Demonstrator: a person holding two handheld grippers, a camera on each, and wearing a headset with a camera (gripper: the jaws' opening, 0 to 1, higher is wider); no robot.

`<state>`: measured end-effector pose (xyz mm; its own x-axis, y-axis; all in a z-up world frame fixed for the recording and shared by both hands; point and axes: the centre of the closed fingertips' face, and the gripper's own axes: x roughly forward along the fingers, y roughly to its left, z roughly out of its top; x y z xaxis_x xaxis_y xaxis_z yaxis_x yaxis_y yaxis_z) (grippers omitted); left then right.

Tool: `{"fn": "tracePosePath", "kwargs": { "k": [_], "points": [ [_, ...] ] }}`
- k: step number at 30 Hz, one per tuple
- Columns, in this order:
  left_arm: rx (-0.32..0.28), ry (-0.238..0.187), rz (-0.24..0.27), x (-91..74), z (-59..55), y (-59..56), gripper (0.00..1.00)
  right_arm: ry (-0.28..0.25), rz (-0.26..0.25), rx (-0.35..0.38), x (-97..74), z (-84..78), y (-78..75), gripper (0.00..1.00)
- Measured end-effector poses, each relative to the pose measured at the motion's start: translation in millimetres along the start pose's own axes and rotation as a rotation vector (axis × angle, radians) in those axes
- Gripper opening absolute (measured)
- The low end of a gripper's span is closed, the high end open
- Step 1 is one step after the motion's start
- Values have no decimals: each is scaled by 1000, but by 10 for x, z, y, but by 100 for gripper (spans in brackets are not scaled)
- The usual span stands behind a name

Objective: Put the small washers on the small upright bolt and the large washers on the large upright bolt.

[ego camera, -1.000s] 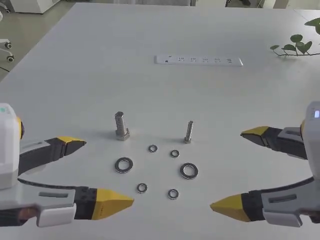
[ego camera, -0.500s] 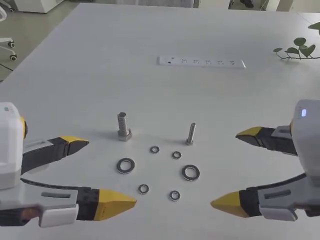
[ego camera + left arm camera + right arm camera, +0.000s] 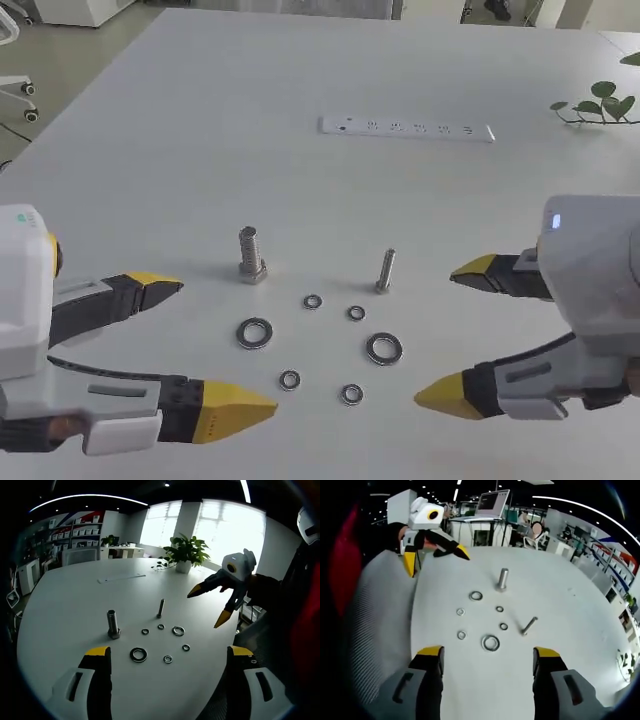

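Two bolts stand upright on the white table [image 3: 200, 150]: a large bolt [image 3: 250, 255] [image 3: 112, 623] [image 3: 502, 578] and a thin small bolt [image 3: 386, 271] [image 3: 161, 608] [image 3: 529, 625]. In front of them lie two large washers [image 3: 254, 333] [image 3: 384, 349] and several small washers [image 3: 312, 301] [image 3: 351, 394]. My left gripper [image 3: 225, 345] [image 3: 169, 651] is open, low over the table left of the washers. On their right, my right gripper [image 3: 435, 337] [image 3: 488, 652] is open too. Neither holds anything.
A white power strip [image 3: 405, 128] lies farther back on the table. Plant leaves [image 3: 598, 101] reach in at the far right edge. An office chair base [image 3: 12, 85] stands on the floor beyond the table's left edge.
My right gripper has drifted left, closer to the washers, still open. The left gripper has hardly moved. The head camera has shifted slightly; bolts and washers lie as before.
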<state>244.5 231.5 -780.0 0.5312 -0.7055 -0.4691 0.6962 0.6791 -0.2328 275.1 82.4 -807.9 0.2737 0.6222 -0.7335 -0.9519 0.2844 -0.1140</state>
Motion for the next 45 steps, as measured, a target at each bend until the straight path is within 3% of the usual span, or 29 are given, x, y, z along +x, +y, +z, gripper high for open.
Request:
{"fn": "tracePosePath", "kwargs": {
  "k": [25, 45],
  "points": [
    [-5, 5, -6, 18, -17, -5, 95, 123, 82, -64, 460, -104, -73, 45],
    [-7, 3, -6, 20, -16, -3, 94, 200, 128, -99, 642, -214, -46, 34]
  ]
}}
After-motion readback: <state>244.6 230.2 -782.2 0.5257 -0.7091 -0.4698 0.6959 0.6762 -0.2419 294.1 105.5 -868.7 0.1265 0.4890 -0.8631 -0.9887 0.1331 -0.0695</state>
